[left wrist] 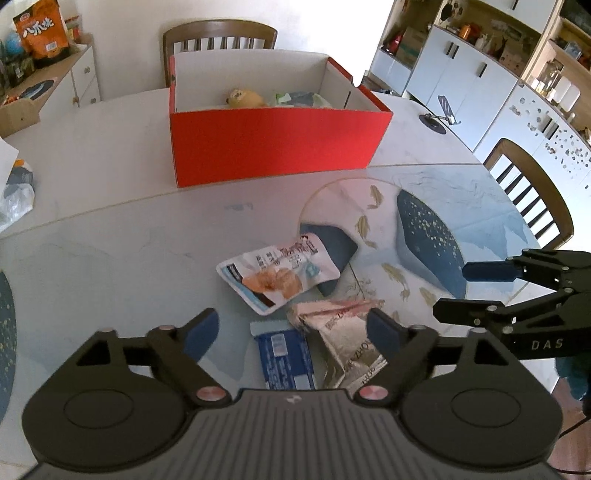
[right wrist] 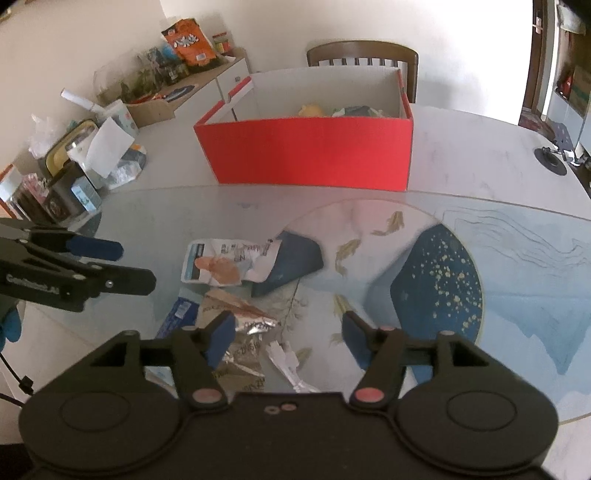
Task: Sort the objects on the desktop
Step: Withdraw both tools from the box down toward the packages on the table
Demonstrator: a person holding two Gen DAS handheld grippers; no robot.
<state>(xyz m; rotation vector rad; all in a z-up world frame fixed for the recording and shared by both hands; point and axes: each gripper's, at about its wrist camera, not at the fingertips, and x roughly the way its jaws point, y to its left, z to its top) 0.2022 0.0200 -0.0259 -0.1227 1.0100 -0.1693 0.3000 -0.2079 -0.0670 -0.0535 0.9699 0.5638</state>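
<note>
I count three packets loose on my surface [left wrist: 110, 206]: one white snack pouch [left wrist: 279, 275], one blue wrapper [left wrist: 284, 358] and one silver packet [left wrist: 347, 343]. From my right side I also see one small crumpled white scrap [right wrist: 286, 360] lying near them. There is one red box [left wrist: 273, 147], and inside it I can make out one yellow toy [left wrist: 243, 98] and one greenish packet [left wrist: 299, 99]. Two chairs stand at the surface, one behind the box [left wrist: 219, 35] and one at the right [left wrist: 528, 188]. I have two claws, left [left wrist: 291, 332] and right [right wrist: 288, 334].

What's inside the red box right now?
Inside the red box, a yellow plush toy and green-white packets show above the front wall; that wall hides the box floor.
</note>
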